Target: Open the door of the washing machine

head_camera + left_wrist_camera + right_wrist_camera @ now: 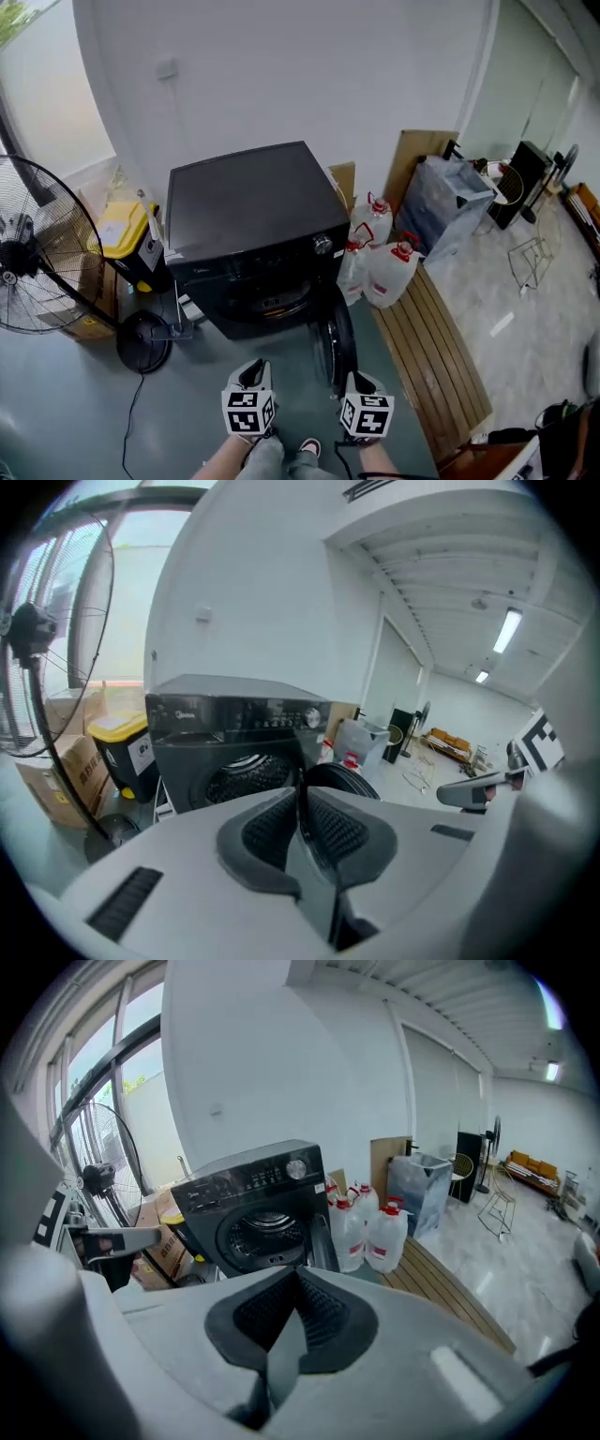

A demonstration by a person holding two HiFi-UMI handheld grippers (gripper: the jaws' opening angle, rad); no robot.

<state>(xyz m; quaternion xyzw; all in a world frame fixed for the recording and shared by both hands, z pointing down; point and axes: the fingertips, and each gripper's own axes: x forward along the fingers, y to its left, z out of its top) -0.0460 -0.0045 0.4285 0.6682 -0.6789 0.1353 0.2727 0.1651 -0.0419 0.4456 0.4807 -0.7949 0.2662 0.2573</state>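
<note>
The black front-loading washing machine (253,216) stands against the white wall. Its round door (336,342) is swung wide open to the right, edge-on to me, and the drum opening (272,300) is bare. My left gripper (251,373) and right gripper (361,382) hang side by side in front of the machine, apart from it and touching nothing. In the left gripper view the gripper (301,794) has its pads together with nothing between them; the machine (234,724) and door (342,778) lie beyond. The right gripper (298,1274) is likewise shut and empty, facing the machine (253,1194).
A large floor fan (37,248) stands at the left, with a yellow-lidded bin (127,234) behind it. Water jugs (389,272) sit right of the machine beside a wooden slat platform (431,347) and a grey crate (450,202). My legs show at the bottom.
</note>
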